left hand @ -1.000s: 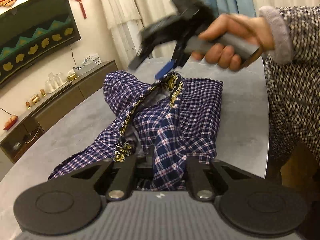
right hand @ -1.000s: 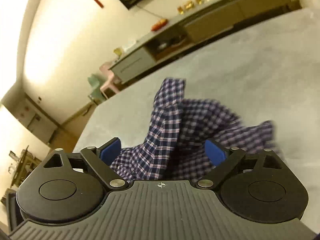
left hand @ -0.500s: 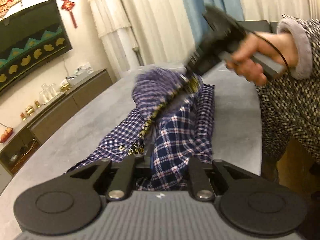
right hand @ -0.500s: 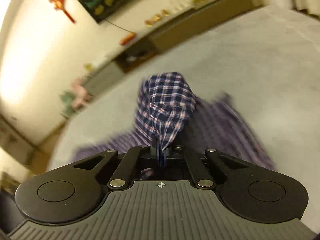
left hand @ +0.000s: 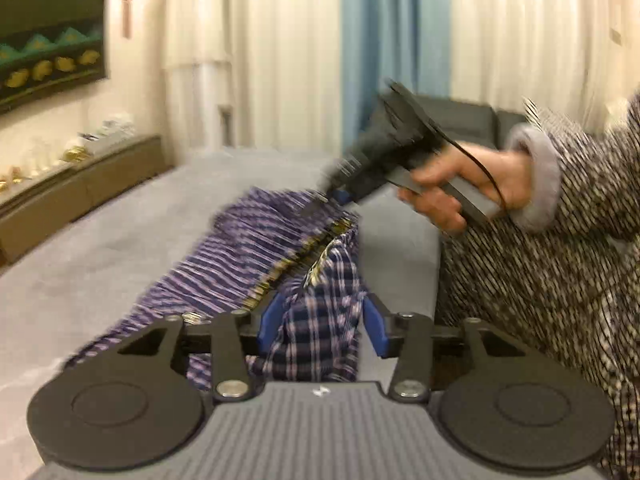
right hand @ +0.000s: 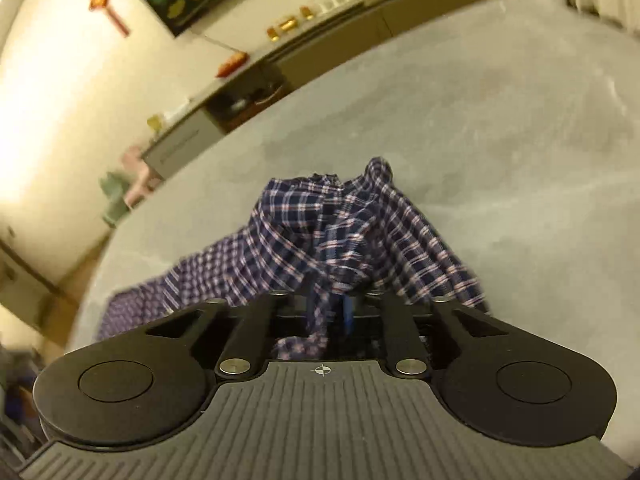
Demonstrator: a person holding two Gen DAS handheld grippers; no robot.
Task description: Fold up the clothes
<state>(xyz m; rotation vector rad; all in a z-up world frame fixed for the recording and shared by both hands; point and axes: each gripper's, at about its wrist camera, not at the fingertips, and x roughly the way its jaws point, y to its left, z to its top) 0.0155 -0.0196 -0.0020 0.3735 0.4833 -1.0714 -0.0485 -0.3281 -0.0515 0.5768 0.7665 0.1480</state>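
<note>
Left gripper [left hand: 320, 326] opening around plaid shirt [right hand: 320, 236]; right gripper [right hand: 328, 312] opening, still pinching it.

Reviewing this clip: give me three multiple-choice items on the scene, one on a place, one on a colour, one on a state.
1. Where is the plaid shirt?
A. On a sofa
B. On the floor
C. On the grey table

2. What colour is the curtain panel between the pale ones?
A. Red
B. Blue
C. Green

3. How does the shirt look?
A. Bunched up in a heap
B. Folded into a neat square
C. Hanging on a hanger

Answers:
1. C, the right wrist view shows grey tabletop all around the cloth.
2. B, the left wrist view shows one blue strip among cream curtains.
3. A, the fabric is humped and creased, with no flat, squared edges.
</note>
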